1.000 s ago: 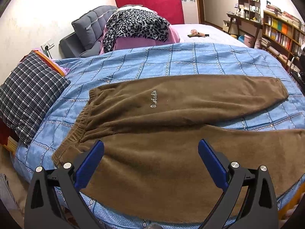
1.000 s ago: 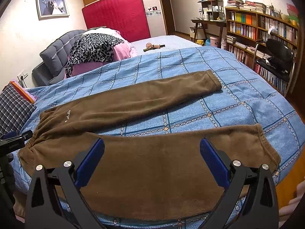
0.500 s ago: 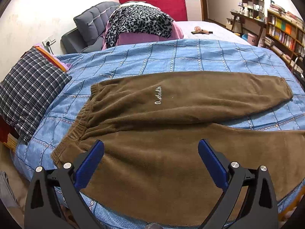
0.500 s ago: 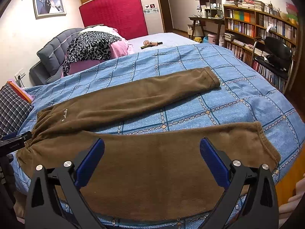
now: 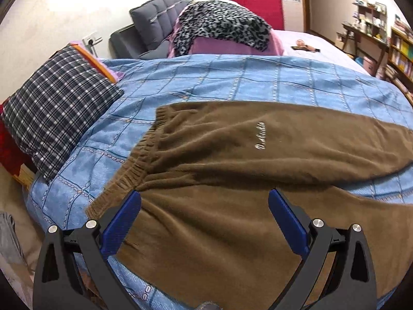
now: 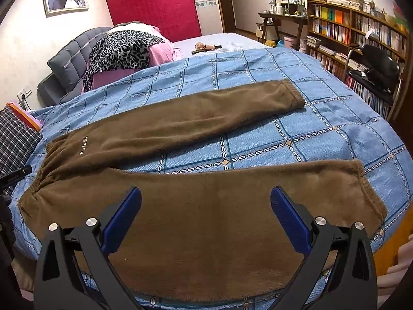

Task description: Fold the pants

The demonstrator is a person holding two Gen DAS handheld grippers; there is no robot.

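1. The brown pants [image 6: 180, 206] lay spread flat on the blue checked bedspread [image 6: 322, 118] of the bed, waistband toward the plaid pillow [image 5: 59, 108], the two legs splayed apart toward the bookshelf [image 6: 356, 33] side.
2. The left tool [image 5: 204, 206] hung just above the near leg beside the waistband, its blue pads wide apart and gripping nothing.
3. The right tool [image 6: 206, 204] hung over the middle of the same near leg, likewise wide open and empty; the leg's cuff lay off to its right.
4. Compared with a second earlier, the left view had closed in on the waistband and swung left, so the far leg's cuff had slipped out of that view; the right view was nearly unchanged.
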